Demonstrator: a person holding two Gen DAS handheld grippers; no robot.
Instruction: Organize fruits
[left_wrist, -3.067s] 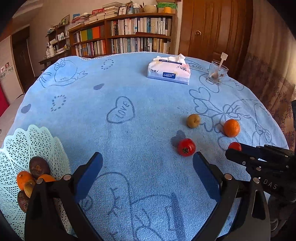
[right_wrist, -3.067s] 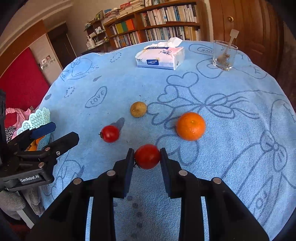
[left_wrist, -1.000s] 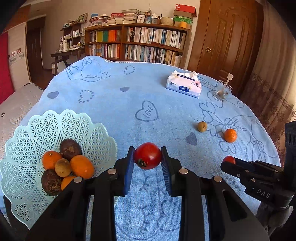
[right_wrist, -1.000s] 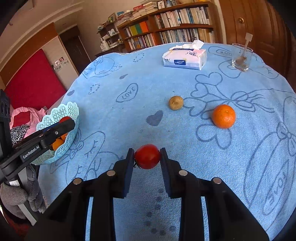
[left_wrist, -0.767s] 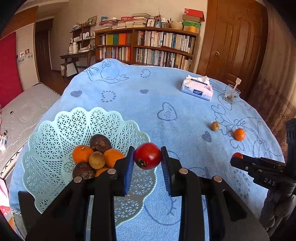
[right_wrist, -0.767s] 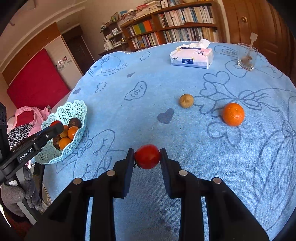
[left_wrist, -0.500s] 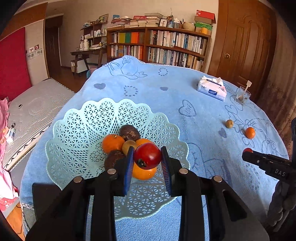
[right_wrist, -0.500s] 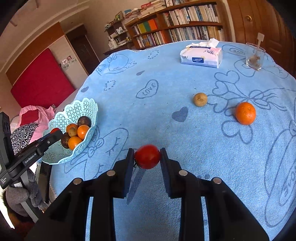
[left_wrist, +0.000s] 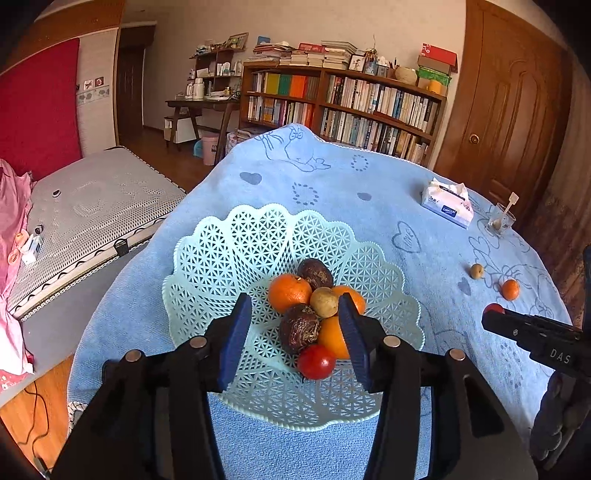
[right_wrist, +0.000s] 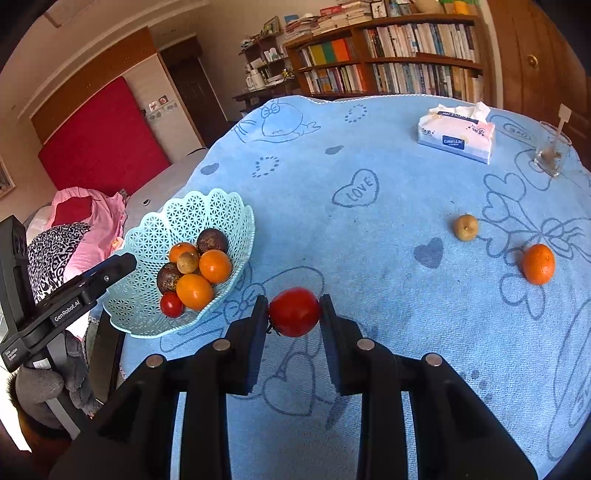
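Left gripper (left_wrist: 295, 334) is hanging wide open over the basket (left_wrist: 229, 258) with a red tomato (left_wrist: 316, 362) lying inside at the fruit pile's near edge, right gripper (right_wrist: 294, 319) is pinching another tomato (right_wrist: 294, 312) above the blue cloth (right_wrist: 388, 221).

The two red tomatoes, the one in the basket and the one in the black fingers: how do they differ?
The basket tomato lies loose in the basket, touching the other fruit; the held tomato is pinched between the right gripper's fingers above the blue cloth. The left gripper above the basket is open and empty. Both tomatoes are round, red and glossy.
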